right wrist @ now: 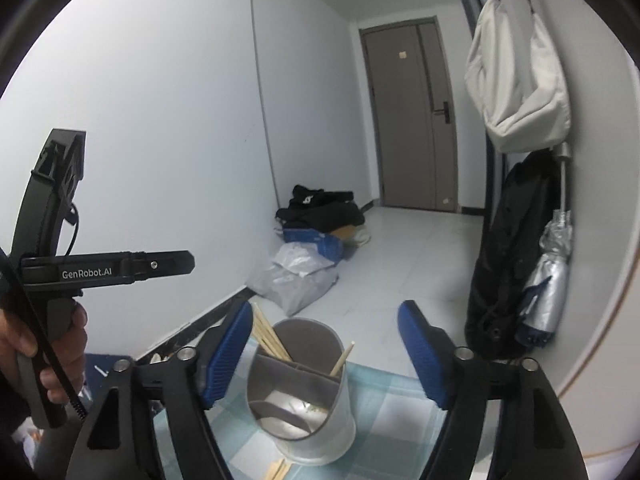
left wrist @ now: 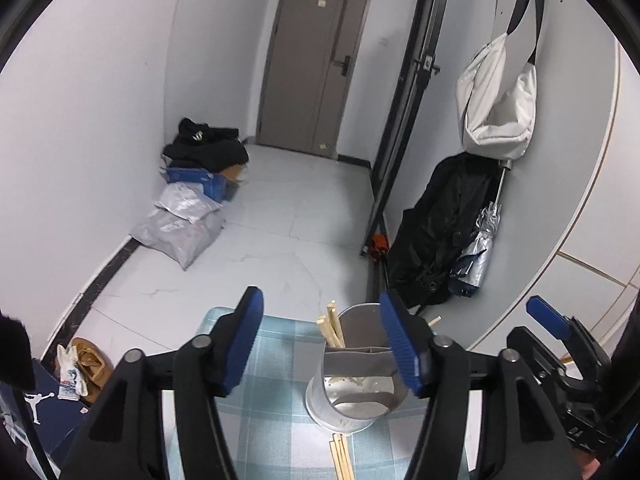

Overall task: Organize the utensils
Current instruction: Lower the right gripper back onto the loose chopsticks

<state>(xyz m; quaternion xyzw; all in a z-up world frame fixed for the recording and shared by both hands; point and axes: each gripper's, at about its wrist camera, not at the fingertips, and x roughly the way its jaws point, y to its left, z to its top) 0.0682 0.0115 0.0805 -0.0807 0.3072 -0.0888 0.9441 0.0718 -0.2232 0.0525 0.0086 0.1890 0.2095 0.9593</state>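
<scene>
A round metal utensil holder point(left wrist: 352, 396) with grey dividers stands on a blue checked cloth point(left wrist: 276, 364). Several wooden chopsticks point(left wrist: 331, 328) lean in its far-left compartment, and one more point(right wrist: 342, 360) sticks out on the right. Loose chopsticks point(left wrist: 340, 456) lie on the cloth in front of the holder. My left gripper point(left wrist: 321, 304) is open above the holder, with nothing between its blue pads. My right gripper point(right wrist: 326, 312) is also open over the holder point(right wrist: 304, 396) and empty. A hand point(right wrist: 24, 340) holds the left gripper's body at the far left of the right wrist view.
Beyond the cloth lies a white tiled floor with grey plastic bags point(left wrist: 180, 228), a blue box and black clothes point(left wrist: 204, 144) by the left wall. A black coat point(left wrist: 436, 232), a silver umbrella point(left wrist: 478, 252) and a white bag point(left wrist: 496, 104) hang at right. A brown door point(left wrist: 312, 64) stands shut at the back.
</scene>
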